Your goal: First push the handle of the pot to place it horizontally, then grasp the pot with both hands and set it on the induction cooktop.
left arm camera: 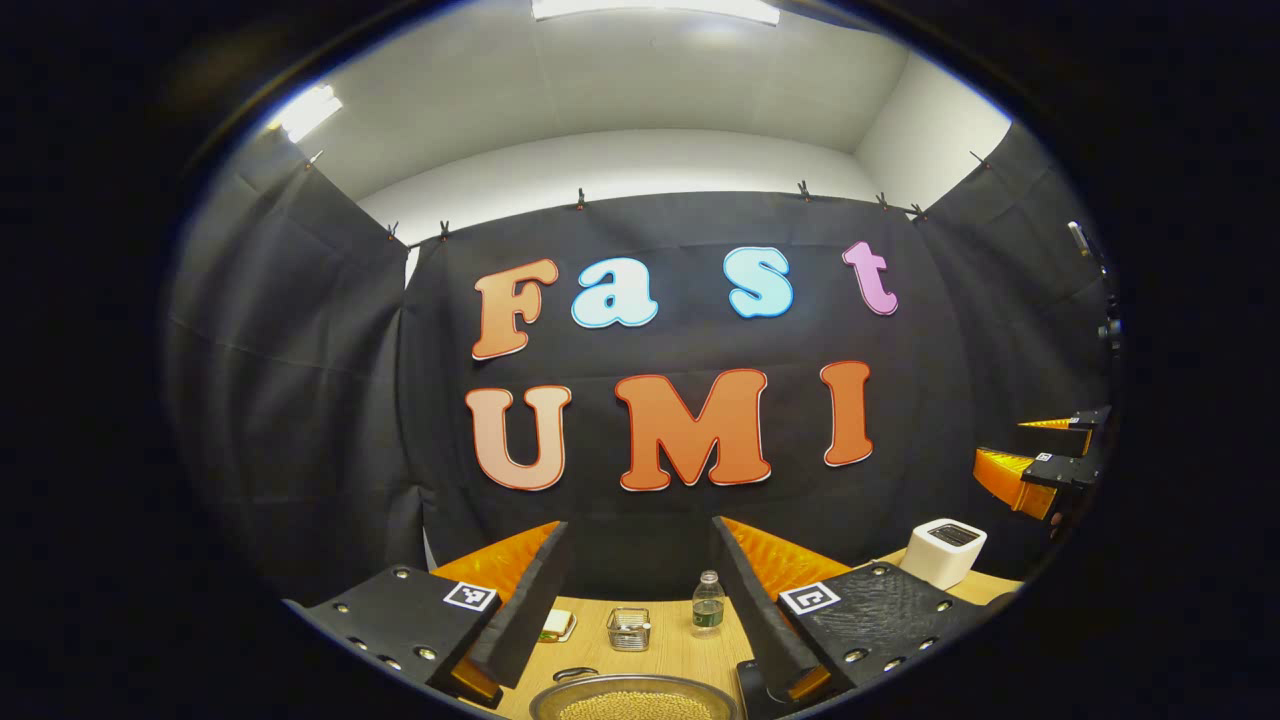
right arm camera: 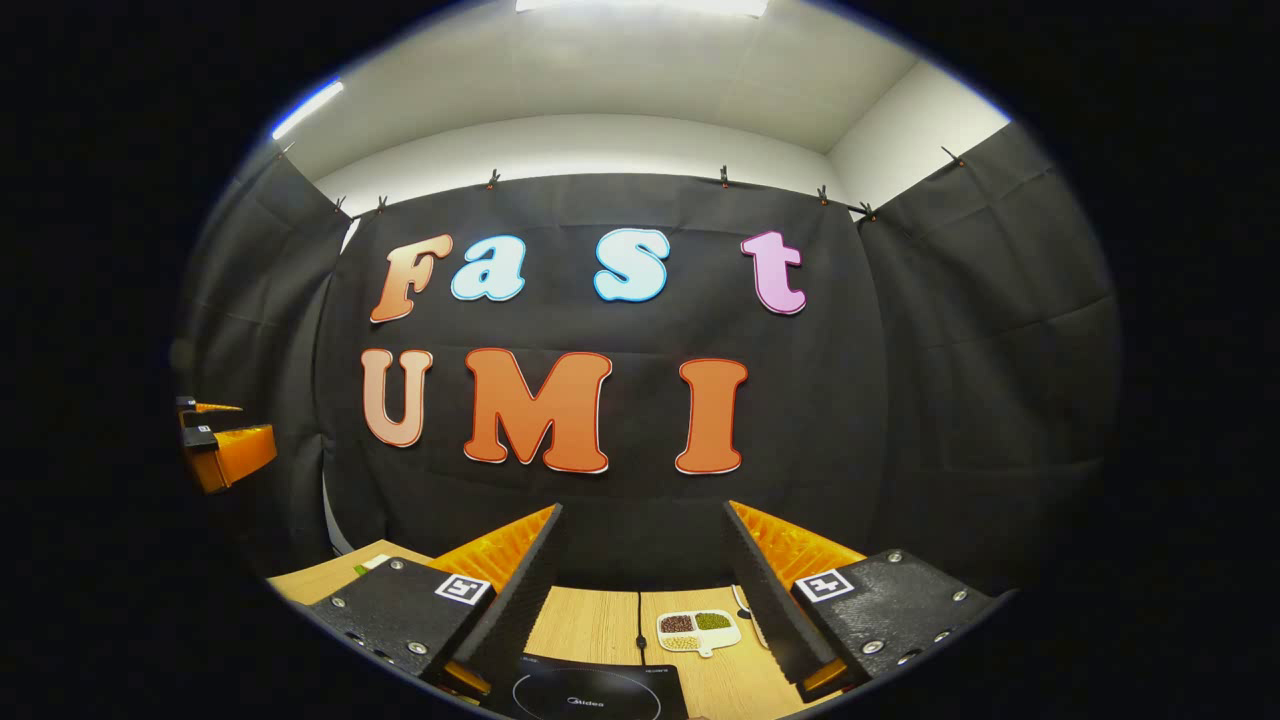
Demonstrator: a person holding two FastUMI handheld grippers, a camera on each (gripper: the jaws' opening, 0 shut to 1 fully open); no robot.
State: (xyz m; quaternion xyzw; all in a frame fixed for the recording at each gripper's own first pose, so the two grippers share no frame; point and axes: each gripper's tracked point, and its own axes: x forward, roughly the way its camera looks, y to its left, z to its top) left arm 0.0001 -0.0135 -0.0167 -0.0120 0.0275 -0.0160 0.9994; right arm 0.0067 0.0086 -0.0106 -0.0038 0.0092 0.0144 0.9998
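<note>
Nearest my left gripper (left arm camera: 640,610), just below its spread, empty fingers, sits the pot (left arm camera: 634,700), a round metal vessel filled with pale beans, with a small dark handle (left arm camera: 573,674) lying against its rim on the far left. Beneath my right gripper (right arm camera: 640,600), fingers likewise apart and holding nothing, lies the black induction cooktop (right arm camera: 590,692) on the wooden table (right arm camera: 570,620).

Farther back in the left gripper view stand a glass cup (left arm camera: 628,629), a water bottle (left arm camera: 708,604) and a white box-shaped appliance (left arm camera: 943,552); past the cooktop lies a divided dish of beans (right arm camera: 698,630).

I judge the risk is spilling: shoving the handle too hard could slide or tip the full pot, and an uneven two-sided lift would scatter beans.

Both grippers are held high, level and pointed at the back wall, side by side.
</note>
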